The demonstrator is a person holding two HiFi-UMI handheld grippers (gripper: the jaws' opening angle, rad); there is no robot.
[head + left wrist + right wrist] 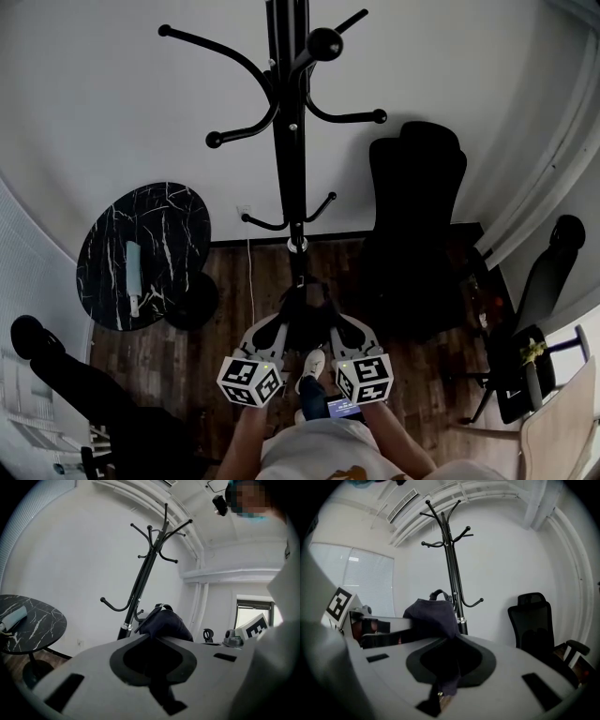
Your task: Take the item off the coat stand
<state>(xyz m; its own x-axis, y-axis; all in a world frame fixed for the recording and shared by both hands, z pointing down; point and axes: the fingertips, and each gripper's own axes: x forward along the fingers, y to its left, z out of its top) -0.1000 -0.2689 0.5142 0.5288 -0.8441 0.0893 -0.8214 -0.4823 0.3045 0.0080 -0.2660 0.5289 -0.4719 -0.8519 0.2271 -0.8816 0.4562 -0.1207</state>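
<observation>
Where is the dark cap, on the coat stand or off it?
Off. The left gripper and right gripper clamp the cap in front of the coat stand; all its hooks are bare.

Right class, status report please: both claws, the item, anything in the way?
Left claw shut on the dark fabric item. Right claw shut on it too. Item held low before the coat stand, apparently off its hooks. Nothing seen blocking.
</observation>
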